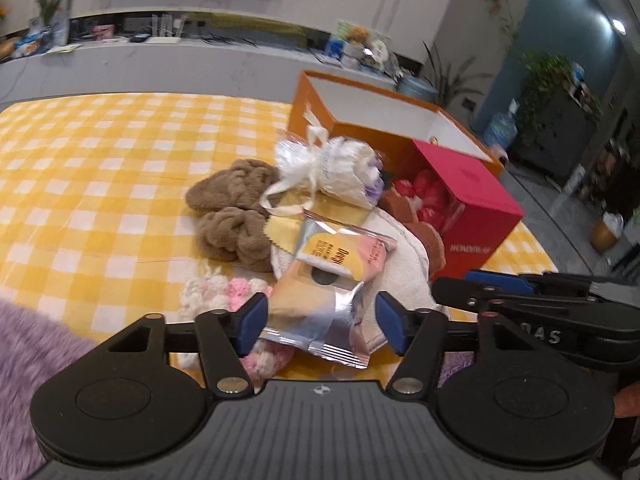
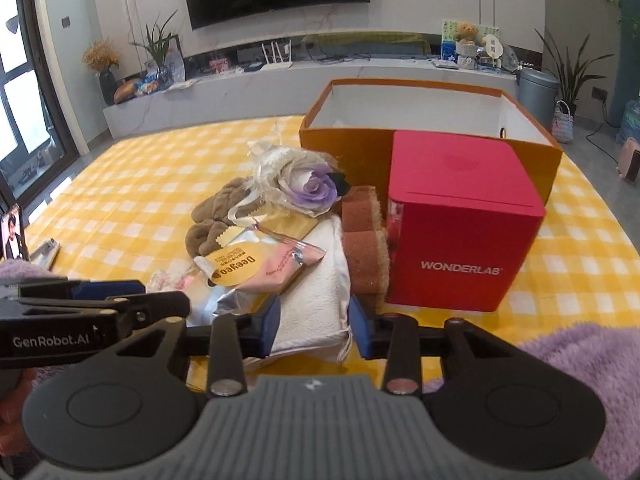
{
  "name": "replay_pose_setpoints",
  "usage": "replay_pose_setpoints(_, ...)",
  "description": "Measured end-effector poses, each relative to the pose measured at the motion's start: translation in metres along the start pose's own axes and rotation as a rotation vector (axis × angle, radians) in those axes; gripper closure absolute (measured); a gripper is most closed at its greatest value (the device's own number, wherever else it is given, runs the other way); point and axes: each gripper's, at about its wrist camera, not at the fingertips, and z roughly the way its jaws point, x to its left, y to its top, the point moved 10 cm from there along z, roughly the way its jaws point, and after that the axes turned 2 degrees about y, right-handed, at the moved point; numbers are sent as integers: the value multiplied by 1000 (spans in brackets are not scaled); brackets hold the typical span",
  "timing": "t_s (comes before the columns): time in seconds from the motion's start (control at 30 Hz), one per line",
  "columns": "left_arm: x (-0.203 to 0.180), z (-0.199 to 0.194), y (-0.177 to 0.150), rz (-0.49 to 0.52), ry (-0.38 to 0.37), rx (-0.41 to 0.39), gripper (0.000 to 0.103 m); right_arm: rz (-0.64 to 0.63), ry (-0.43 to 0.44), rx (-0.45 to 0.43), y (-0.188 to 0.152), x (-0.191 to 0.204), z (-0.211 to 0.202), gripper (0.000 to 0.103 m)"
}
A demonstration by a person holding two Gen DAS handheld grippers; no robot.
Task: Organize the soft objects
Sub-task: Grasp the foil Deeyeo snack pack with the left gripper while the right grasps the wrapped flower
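Only the left wrist view shows red pieces inside the red box [image 1: 476,196]. Behind it, the orange box [image 2: 532,148] shows bare white walls. The left gripper [image 1: 320,316] stands open around a snack packet [image 1: 320,312]; the right gripper [image 2: 314,326] is open around a white towel [image 2: 316,300].

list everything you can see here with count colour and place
orange box: 1, orange, open, back right on the checked cloth
red box: 1, red, in front of orange box
brown knit: 1 pile, brown, left of heap
wrapped flower: 1, white-purple, atop heap
snack packet: 1, silver-yellow-pink, on white towel
pink-white fluff: 1, beside packet
left gripper: open, packet between fingers
right gripper: around towel edge
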Motion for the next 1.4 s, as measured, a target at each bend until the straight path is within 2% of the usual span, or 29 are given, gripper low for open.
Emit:
replay_pose_setpoints(0.07, -4, 8, 1, 42, -1, 8, 24, 7, -7, 14, -3, -3, 7, 64)
replay_pose_setpoints(0.2, -10, 23, 2, 169, 55, 6, 19, 32, -20, 36, -8, -11, 16, 65)
replay_pose_setpoints(0.27, -12, 32, 2, 206, 52, 20, 17, 47, -21, 39, -7, -15, 19, 65)
replay_pose_setpoints(0.4, -12, 48, 0, 200, 33, 66, 16, 85, -22, 26, -4, -22, 21, 64)
replay_pose_setpoints(0.47, -10, 56, 1, 207, 54, 70, 16, 78, -26, 33, -5, -23, 24, 64)
replay_pose_setpoints(0.53, -10, 64, -1, 214, 53, 93, 21, 83, -19, 40, -6, -23, 26, 64)
replay_pose_setpoints(0.6, -6, 69, -3, 191, 54, 111, 23, 83, -15, 51, -8, -24, 30, 64)
replay_pose_setpoints(0.7, -1, 70, -3, 151, 38, 116, 36, 79, -14, 58, -10, -24, 34, 64)
replay_pose_setpoints(0.83, 1, 62, -3, 127, 26, 97, 45, 70, -12, 55, -10, -23, 34, 64)
replay_pose_setpoints(1.17, 21, 17, 10, 0, 14, 28, 47, -103, 8, -31, 17, -1, 12, 62)
replay_pose_setpoints(1.27, 29, 10, 24, -26, 33, -8, 47, -189, 22, -50, 33, 11, 16, 50)
replay_pose_setpoints(1.33, 33, 10, 35, -34, 57, -27, 47, -246, 21, -56, 45, 15, 22, 38)
replay_pose_setpoints(1.4, 38, 11, 43, -47, 73, -38, 47, -309, 17, -65, 57, 20, 31, 34)
